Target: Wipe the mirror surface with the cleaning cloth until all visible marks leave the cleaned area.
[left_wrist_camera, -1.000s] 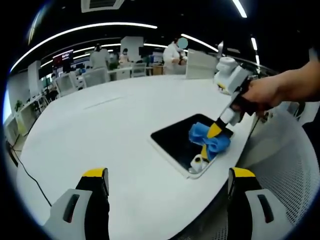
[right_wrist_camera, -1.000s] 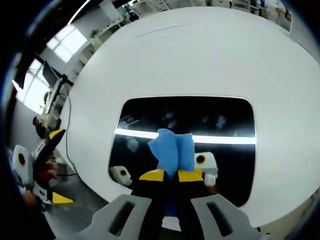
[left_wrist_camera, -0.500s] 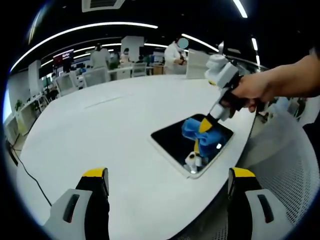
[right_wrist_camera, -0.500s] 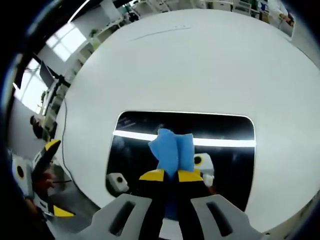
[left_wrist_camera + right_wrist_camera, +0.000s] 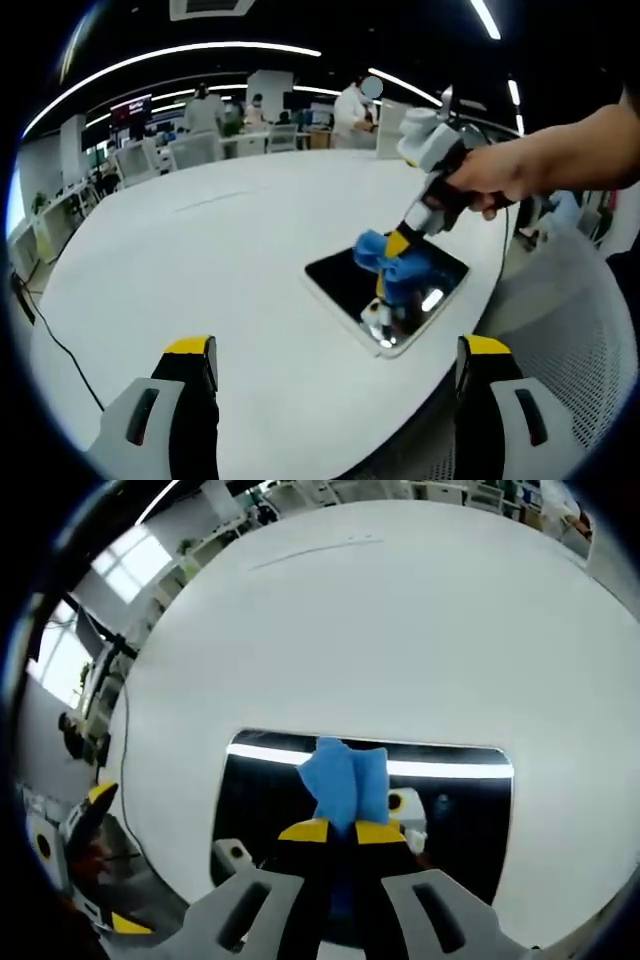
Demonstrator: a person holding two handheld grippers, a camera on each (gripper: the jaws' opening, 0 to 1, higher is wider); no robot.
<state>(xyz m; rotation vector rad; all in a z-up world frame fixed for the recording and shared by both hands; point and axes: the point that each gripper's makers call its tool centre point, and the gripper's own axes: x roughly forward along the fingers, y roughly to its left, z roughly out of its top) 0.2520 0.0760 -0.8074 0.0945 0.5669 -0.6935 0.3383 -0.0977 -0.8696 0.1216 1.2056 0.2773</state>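
One mirror point(image 5: 388, 288) flat on white bench point(image 5: 200, 260), right of centre in left gripper view. Right tool point(image 5: 336, 831) pinching blue cleaning cloth point(image 5: 343, 777) against mirror. Left tool point(image 5: 335, 362) spread, above bench edge. Office desks, people upper frame.

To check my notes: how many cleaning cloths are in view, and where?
1. The blue cleaning cloth is clamped in the right gripper and pressed on the mirror, which lies near the white table's edge. The left gripper is open, holding nothing.
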